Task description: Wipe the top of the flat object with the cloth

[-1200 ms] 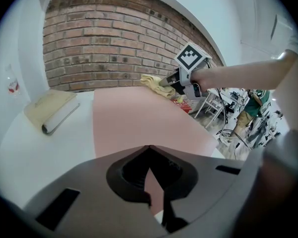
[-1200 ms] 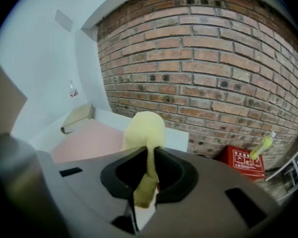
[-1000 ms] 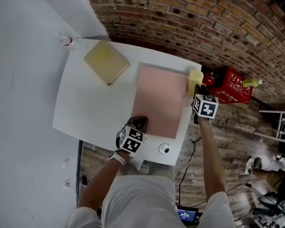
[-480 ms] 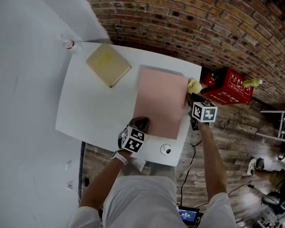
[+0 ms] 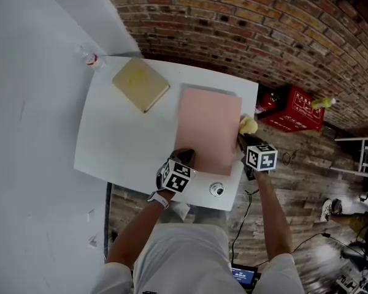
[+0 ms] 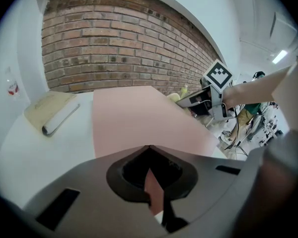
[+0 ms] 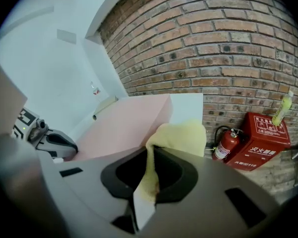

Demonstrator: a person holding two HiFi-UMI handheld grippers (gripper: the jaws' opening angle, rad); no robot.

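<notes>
Room: a brick wall [image 5: 264,23] stood behind the work area, a white wall [image 5: 24,103] to its left and a wooden floor [image 5: 306,182] to its right.
Surface: 1 white table [image 5: 122,146] carried all the work items.
Flat object: 1 pink flat object [image 5: 208,127] lay flat on the right half of the table.
Floor items: 1 red box [image 5: 292,108] sat against the brick wall, with a fire extinguisher [image 7: 227,145] beside it.
Pad: 1 tan pad [image 5: 141,83] lay at the far left of the table, well apart from the pink flat object.
Left gripper: the left gripper [image 5: 183,159] was clamped on the near edge of the pink flat object.
Right gripper: the right gripper [image 5: 241,138] was closed on the cloth.
Cloth: 1 yellow cloth [image 5: 248,125] sat at the table's right edge, just beside the right side of the pink flat object; contact with it could not be confirmed.
Small item: 1 round object [image 5: 216,190] rested near the table's front edge.
</notes>
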